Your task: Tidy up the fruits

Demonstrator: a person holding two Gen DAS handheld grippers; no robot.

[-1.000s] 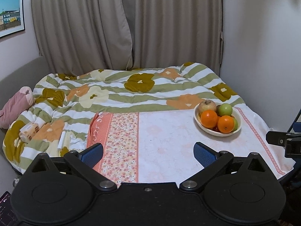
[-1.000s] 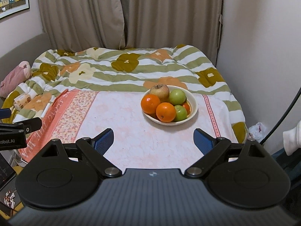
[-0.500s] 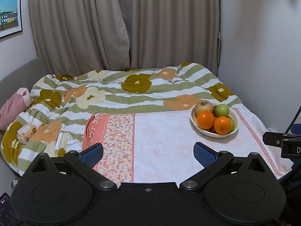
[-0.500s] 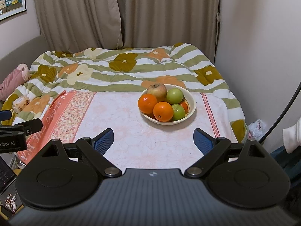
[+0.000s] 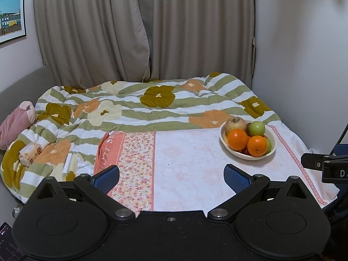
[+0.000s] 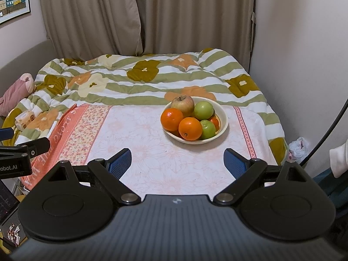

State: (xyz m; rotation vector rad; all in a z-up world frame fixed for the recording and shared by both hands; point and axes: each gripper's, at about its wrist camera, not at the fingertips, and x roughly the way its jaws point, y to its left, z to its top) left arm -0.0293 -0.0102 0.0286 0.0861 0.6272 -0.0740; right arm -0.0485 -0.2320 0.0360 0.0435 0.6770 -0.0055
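Right wrist view: right tool point(image 6: 177, 161) released, jaws wide, nothing held.
Left tool point(image 5: 171, 177): also released, empty.
Table point(image 6: 152, 152): pink floral cloth, no loose fruit seen.
Fruits: oranges, green apples, russet apple piled in cream round bowl point(image 6: 224, 120).
Stage: fits fruits all gathered, or waiting for sorting.

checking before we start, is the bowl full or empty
Full: the bowl is heaped with oranges, green apples and a brownish apple, stacked above its rim.

Striped floral quilt point(image 5: 134, 108) ahead beyond the tongs, curtains point(image 5: 143, 30) behind; pink pillow point(image 5: 16, 121), tissue pack point(image 5: 30, 151) far left.
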